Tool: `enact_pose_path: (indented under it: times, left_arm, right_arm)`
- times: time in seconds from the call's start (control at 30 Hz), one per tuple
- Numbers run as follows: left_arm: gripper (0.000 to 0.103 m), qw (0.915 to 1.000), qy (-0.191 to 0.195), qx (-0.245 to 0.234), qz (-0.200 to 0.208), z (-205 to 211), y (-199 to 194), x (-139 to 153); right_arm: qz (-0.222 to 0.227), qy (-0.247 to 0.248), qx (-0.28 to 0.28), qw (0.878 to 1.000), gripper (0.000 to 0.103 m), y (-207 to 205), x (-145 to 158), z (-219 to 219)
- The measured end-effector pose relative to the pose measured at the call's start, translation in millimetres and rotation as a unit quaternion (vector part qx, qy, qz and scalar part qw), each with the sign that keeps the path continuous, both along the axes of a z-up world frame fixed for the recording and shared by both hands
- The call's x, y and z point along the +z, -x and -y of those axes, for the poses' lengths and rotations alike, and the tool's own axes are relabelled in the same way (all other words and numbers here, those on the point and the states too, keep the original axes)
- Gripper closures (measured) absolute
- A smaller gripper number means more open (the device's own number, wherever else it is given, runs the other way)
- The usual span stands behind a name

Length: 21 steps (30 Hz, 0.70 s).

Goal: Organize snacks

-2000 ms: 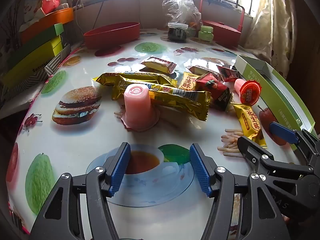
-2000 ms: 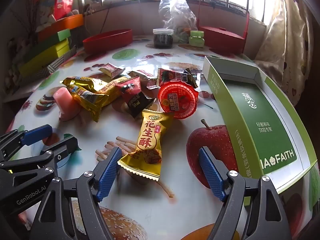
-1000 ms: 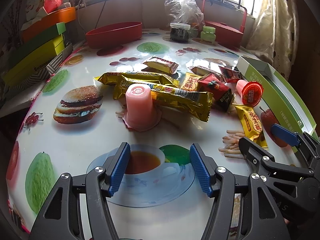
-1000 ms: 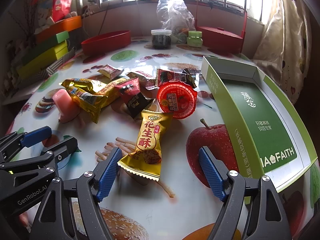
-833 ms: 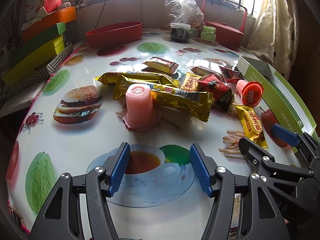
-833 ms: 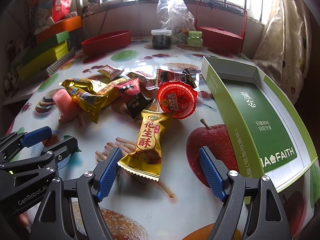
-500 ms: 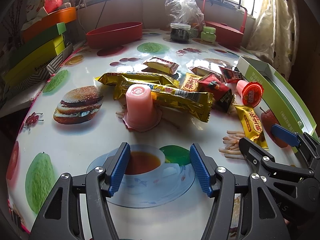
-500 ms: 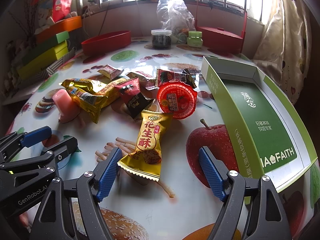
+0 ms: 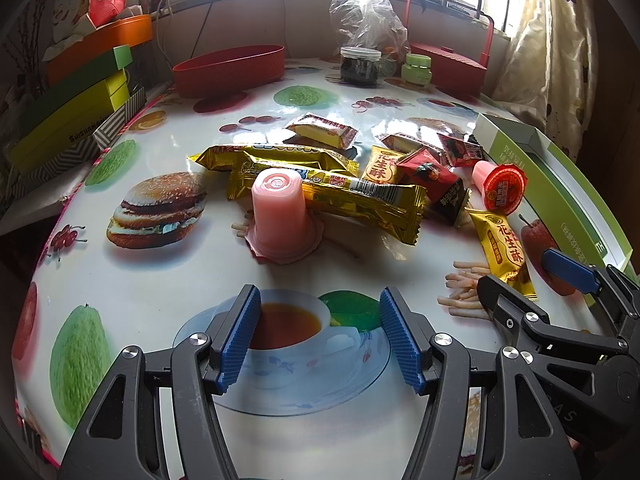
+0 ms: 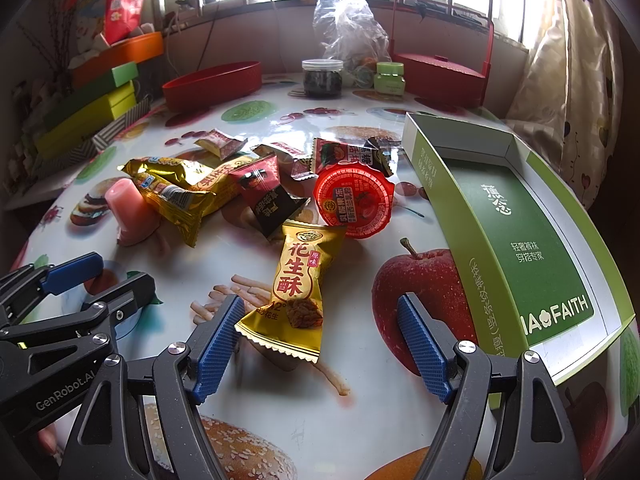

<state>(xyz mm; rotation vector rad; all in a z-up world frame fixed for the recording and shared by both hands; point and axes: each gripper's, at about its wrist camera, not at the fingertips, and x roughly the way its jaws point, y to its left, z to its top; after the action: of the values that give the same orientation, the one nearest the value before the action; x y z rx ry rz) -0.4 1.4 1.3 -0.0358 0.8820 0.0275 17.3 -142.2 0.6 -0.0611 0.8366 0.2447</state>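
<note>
A heap of snacks lies mid-table: long gold bars (image 9: 328,188), an upturned pink jelly cup (image 9: 278,216), a red-lidded jelly cup (image 10: 354,199) on its side, dark red packets (image 10: 268,194) and a yellow peanut candy packet (image 10: 299,294). An open green box (image 10: 520,232) lies at the right. My left gripper (image 9: 320,340) is open over bare tablecloth, short of the pink cup. My right gripper (image 10: 320,348) is open, the yellow candy packet's near end lying between its fingers, untouched. Each gripper shows at the edge of the other's view.
The tablecloth (image 9: 160,280) bears printed food pictures. At the back stand a red oval bowl (image 9: 230,70), a dark jar (image 9: 359,66), a green tub (image 9: 417,69), a plastic bag (image 9: 366,16) and a red basket (image 9: 448,66). Stacked coloured boxes (image 9: 76,92) line the left edge.
</note>
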Motion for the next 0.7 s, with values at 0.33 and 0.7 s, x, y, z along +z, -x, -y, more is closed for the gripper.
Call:
enact_pose_path:
  times: [0.33, 0.7]
  left_arm:
    - [0.040, 1.0000, 0.001, 0.000, -0.001, 0.5, 0.0, 0.5]
    - [0.040, 0.9999, 0.010, -0.005, -0.009, -3.5, -8.1, 2.2]
  right_arm:
    - [-0.001, 0.000, 0.000, 1.000, 0.024, -0.9, 0.3, -0.5]
    - [-0.014, 0.004, -0.008, 1.000, 0.024, -12.9, 3.1, -1.4]
